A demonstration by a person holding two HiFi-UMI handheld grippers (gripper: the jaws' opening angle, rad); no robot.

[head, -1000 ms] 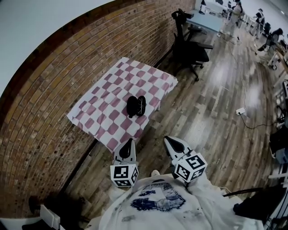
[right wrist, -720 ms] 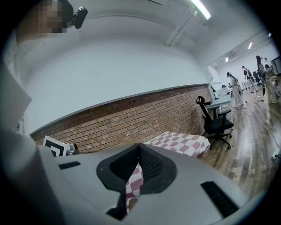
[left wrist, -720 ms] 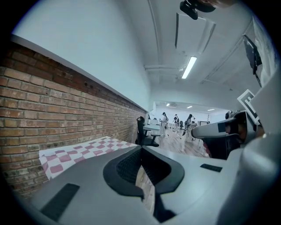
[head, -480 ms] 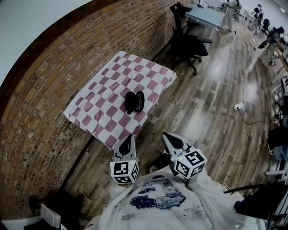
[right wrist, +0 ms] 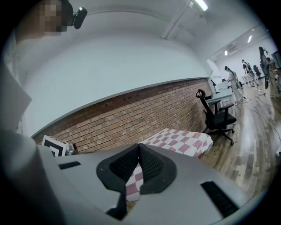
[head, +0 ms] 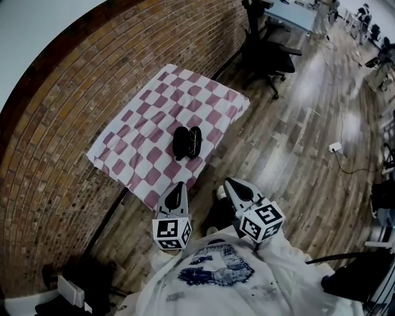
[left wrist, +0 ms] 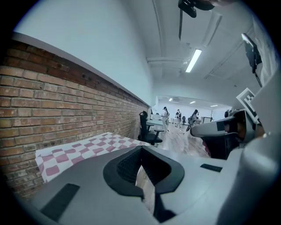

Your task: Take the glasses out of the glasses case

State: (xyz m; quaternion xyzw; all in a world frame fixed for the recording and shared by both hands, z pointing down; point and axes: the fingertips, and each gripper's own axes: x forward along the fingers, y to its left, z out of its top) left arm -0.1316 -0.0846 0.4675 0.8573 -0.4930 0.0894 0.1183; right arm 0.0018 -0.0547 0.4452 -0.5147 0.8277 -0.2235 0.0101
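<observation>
This is an open-plan office or lab workspace: at the top of the head view a black office chair [head: 268,54] stands on a wood-plank floor [head: 296,166] beside a desk [head: 296,15], with people [head: 363,18] among more desks at the upper right. A brick wall [head: 74,123] runs along the left, and strip lights [left wrist: 193,60] line the white ceiling.

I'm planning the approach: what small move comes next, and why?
Probably bring both grippers forward toward the black glasses case: the left gripper and right gripper are shut, empty and short of the checked tablecloth it lies on.
</observation>
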